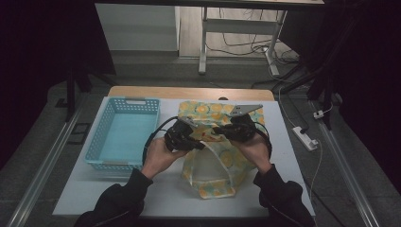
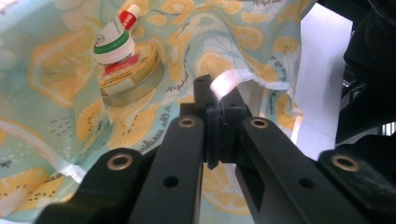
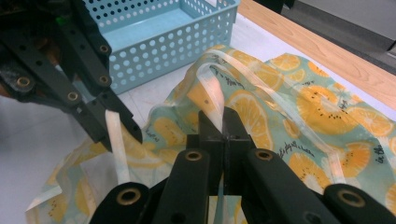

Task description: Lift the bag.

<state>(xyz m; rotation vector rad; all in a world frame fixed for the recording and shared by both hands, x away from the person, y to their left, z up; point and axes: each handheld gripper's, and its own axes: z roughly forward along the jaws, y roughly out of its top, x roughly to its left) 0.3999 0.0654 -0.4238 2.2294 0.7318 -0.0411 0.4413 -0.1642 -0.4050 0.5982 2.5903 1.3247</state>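
Small print on the round yellow tin (image 2: 132, 74) and the white tube with a red cap (image 2: 116, 37) is too blurred to read. The lemon-patterned fabric bag (image 2: 56, 116) runs past the picture's edges.

From high up on our side we look forward and down at the whole table (image 1: 293, 156). Two more cameras ride on our claws and look along the black jaws, very close to the lemon bag (image 3: 299, 107). The high view and the right claw's camera both see the blue basket (image 1: 124, 133).
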